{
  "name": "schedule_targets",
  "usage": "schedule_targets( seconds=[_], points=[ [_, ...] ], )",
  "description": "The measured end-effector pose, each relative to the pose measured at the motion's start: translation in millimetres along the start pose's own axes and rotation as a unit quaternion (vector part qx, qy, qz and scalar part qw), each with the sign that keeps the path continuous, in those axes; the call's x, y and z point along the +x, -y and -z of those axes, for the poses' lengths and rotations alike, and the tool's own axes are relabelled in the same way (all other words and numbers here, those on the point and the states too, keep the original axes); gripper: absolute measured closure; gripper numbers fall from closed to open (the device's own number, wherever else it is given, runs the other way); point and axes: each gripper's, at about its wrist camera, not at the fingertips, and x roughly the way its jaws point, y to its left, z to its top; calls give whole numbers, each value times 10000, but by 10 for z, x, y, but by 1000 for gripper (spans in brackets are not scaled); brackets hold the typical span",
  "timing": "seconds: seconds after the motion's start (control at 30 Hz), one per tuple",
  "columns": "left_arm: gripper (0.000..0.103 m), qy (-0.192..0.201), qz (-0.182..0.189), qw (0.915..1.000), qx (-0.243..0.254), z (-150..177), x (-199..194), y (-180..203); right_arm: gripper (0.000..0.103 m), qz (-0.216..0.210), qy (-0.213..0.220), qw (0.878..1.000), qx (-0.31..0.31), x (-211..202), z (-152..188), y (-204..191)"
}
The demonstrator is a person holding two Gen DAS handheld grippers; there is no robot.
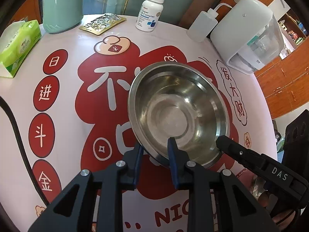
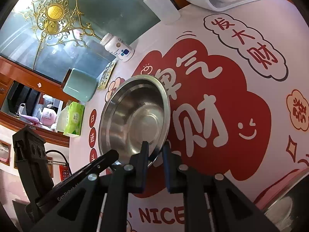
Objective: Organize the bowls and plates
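Steel bowl (image 1: pixel 179 114) rim clamped by both grippers' fingers (image 1: pixel 171 154), second bowl (image 2: pixel 285 210) in right view only

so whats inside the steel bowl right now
No food or objects inside the steel bowl, only its bare shiny bottom. One finger of each gripper, left gripper and right gripper, reaches over the near rim, hiding a small patch of the inside wall.

A tissue pack (image 1: pixel 18 44), vitamin bottle (image 1: pixel 149 13) and squeeze bottle (image 1: pixel 201 26) stand on the table (image 1: pixel 63 116).
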Motion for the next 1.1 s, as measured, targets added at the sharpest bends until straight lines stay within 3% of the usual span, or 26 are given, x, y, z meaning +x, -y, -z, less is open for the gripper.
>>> schedule_targets(
  seconds=[0.47, 1.1],
  points=[
    [79, 222, -90, 9997, 14, 219, -478, 11, 89, -119, 73, 9993, -356, -290, 211, -248],
    [79, 776, -101, 9969, 3, 1096, -1739, 104, 89, -391, 235, 9947, -920, -1221, 993, -761]
  ],
)
